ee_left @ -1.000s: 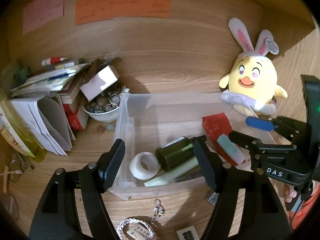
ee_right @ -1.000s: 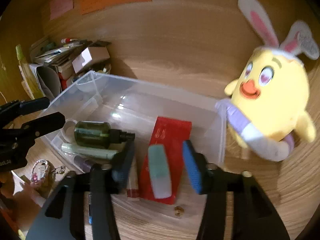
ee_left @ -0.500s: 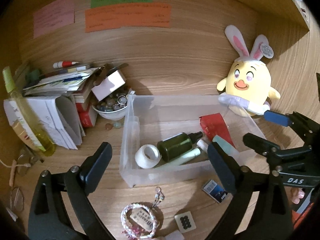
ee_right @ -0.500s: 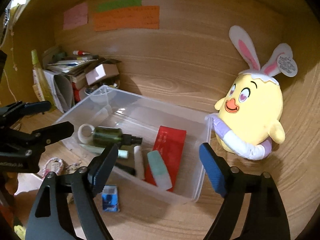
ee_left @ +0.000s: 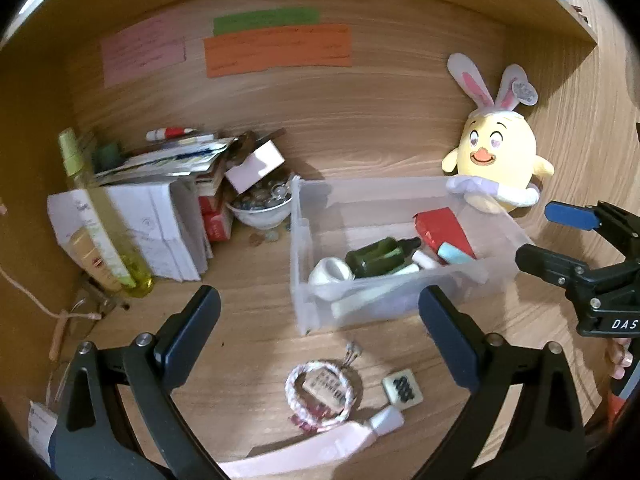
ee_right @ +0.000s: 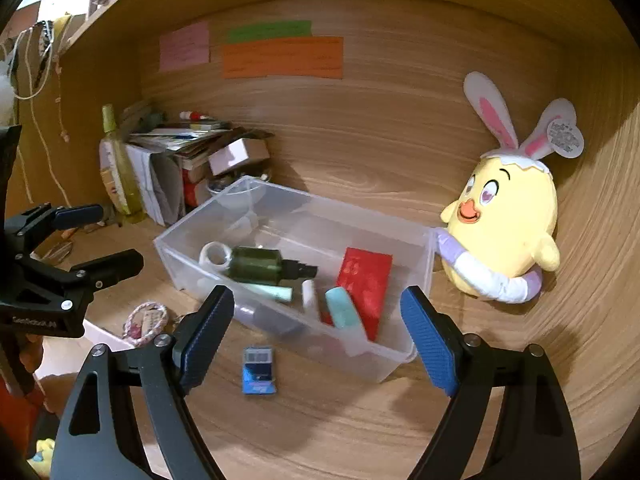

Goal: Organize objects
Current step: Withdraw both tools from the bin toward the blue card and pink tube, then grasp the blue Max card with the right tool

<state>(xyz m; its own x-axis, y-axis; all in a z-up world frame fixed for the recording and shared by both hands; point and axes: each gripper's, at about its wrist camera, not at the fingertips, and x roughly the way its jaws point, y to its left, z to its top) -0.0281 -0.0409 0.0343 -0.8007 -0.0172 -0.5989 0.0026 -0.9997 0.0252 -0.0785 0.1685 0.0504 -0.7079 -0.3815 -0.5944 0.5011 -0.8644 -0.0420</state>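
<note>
Against the back of the wooden desk point(ee_left: 248, 320) sits the clear plastic bin point(ee_right: 400, 354), the collecting place, already holding a red packet point(ee_right: 366, 280), a dark green bottle point(ee_right: 256, 265) and a white tape roll point(ee_left: 330, 273), all lying flat. Loose pieces wait on the desk in front: a braided bracelet point(ee_left: 320, 394), a blue card point(ee_right: 259, 370), a mahjong tile point(ee_left: 402, 391). Left gripper point(ee_left: 316, 336) and right gripper point(ee_right: 316, 334) hover, jaws spread wide and empty.

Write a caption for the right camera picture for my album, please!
Right gripper hangs open over a clear bin near a chick plush.
</note>
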